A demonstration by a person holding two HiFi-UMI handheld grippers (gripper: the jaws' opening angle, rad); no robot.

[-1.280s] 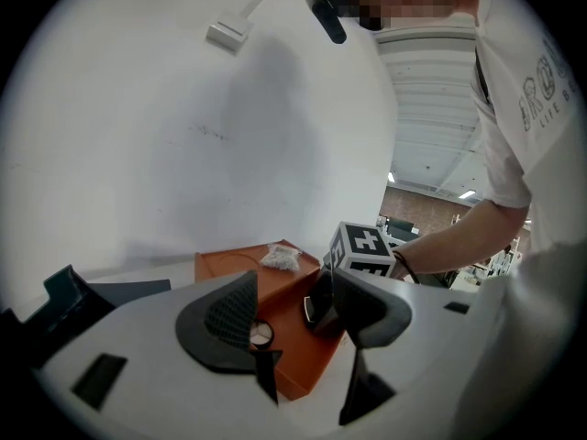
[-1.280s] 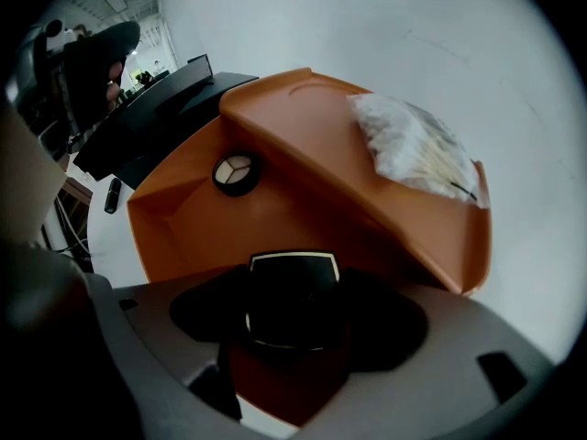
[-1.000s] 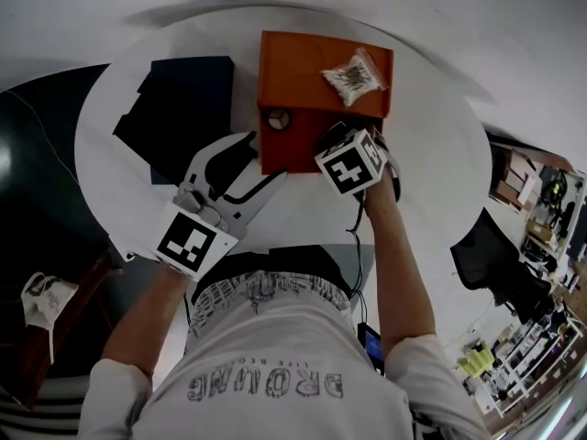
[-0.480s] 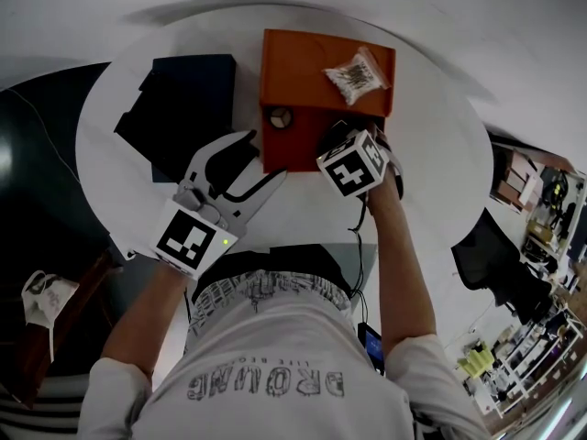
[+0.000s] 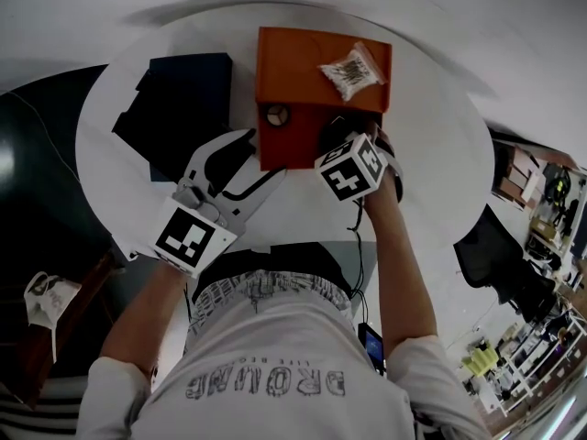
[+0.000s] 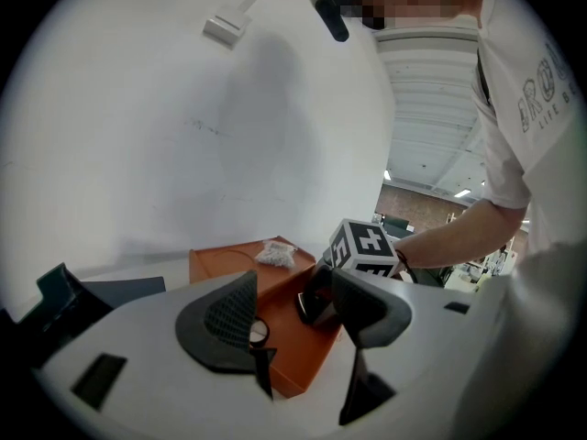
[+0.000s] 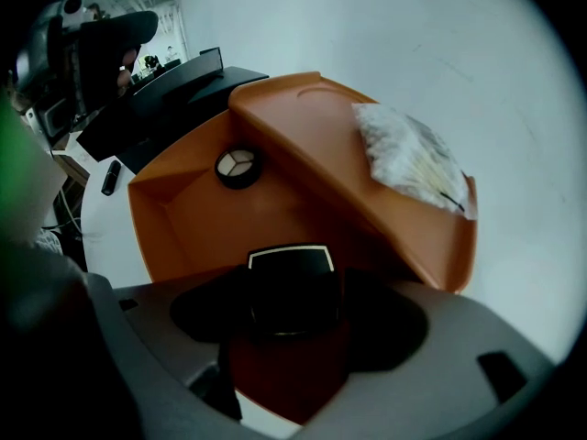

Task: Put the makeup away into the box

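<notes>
An orange box [image 5: 303, 62] stands on the round white table [image 5: 431, 145]; its raised back tier carries a clear bag of cotton swabs [image 5: 351, 70]. A small round compact [image 5: 276, 115] lies in the box's lower well. My right gripper [image 5: 332, 137] hangs over the right part of that well, shut on a black square compact [image 7: 292, 287]; the round compact [image 7: 238, 166] and swab bag [image 7: 413, 159] show beyond it. My left gripper [image 5: 266, 157] is open at the box's front left corner, holding nothing. In the left gripper view the box [image 6: 303, 351] lies just beyond its open jaws.
A dark blue pouch [image 5: 179, 99] lies on the table left of the box. The table's front edge is against the person's body. A white mask [image 5: 41, 301] rests on a chair to the lower left, off the table.
</notes>
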